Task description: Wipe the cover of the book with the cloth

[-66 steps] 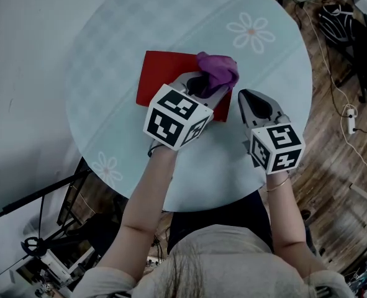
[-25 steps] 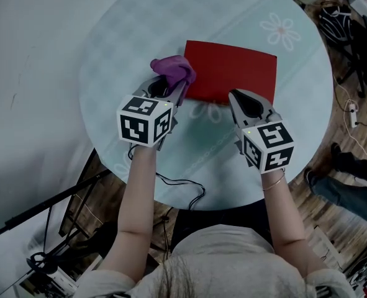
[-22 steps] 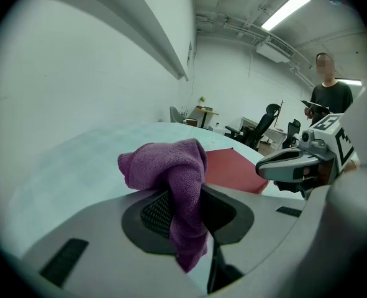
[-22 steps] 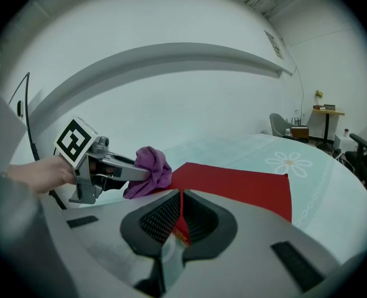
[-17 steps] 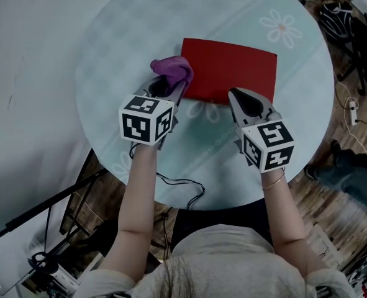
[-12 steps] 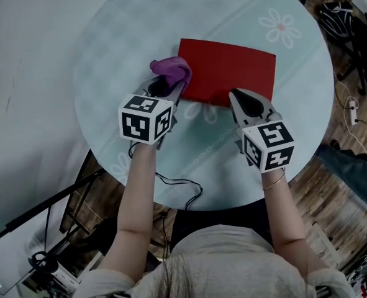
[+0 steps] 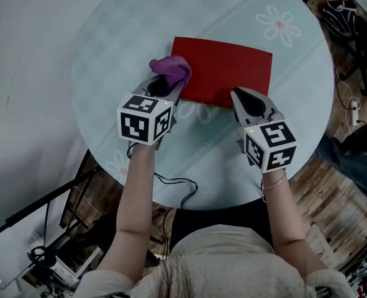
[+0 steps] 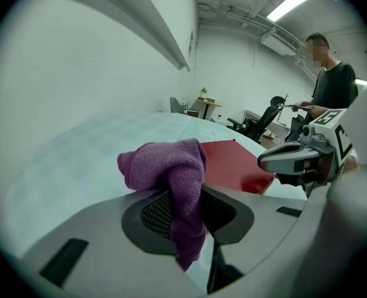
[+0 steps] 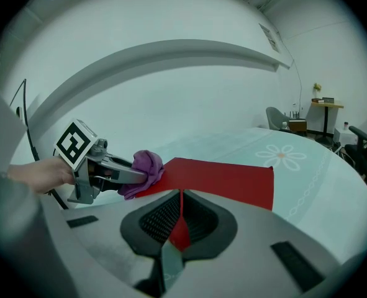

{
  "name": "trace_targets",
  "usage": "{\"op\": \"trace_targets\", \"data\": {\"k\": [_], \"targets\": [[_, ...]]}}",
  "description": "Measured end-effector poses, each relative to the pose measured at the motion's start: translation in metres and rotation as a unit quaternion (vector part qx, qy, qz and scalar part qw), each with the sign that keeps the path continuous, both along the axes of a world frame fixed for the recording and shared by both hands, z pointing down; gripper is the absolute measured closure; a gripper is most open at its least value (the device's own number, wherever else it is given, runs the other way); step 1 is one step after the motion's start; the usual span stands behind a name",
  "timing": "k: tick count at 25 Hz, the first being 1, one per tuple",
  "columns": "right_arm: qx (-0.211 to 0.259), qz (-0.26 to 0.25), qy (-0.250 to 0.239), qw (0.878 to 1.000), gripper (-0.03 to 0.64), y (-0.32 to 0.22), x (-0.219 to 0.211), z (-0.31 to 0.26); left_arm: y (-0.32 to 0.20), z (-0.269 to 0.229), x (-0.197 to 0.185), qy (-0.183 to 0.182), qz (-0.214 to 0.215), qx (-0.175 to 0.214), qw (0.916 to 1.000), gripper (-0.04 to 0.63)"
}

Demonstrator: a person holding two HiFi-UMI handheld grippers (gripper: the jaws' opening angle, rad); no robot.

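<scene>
1. A round table (image 7: pixel 108 54) under a pale blue cover printed with flowers fills the head view. Wood floor (image 7: pixel 351 197) shows past the book's far-right side, and a person (image 8: pixel 332 85) stands well beyond the book in the left gripper view.
2. The red book (image 7: pixel 226 67) lies flat and closed on the table.
3. The right gripper (image 7: pixel 242 98) sits at the book's near edge. Its jaws are drawn narrow on that edge, with a red sliver showing between the pads.
4. The left gripper (image 7: pixel 171 85) is just beside the book's left edge, its jaws clamped on the cloth.
5. The purple cloth (image 7: pixel 171 70) is bunched at the jaw tips and overlaps the book's left edge, one tail hanging down between the pads.
</scene>
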State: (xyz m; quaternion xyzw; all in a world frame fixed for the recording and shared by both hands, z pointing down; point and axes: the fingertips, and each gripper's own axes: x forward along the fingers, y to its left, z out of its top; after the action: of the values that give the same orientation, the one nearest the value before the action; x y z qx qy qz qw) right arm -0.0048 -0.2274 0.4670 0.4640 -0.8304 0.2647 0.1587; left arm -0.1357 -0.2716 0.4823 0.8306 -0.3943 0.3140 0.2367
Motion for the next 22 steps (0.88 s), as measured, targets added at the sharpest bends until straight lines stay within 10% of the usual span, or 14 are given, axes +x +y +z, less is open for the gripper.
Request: {"op": "trace_targets", "data": {"k": [22], "targets": [[-0.006,-0.003,-0.002,1.000,0.592,0.010,0.060,0.002,0.016,0.001,0.079,0.006,0.020,-0.015,0.9997,0.485]]}}
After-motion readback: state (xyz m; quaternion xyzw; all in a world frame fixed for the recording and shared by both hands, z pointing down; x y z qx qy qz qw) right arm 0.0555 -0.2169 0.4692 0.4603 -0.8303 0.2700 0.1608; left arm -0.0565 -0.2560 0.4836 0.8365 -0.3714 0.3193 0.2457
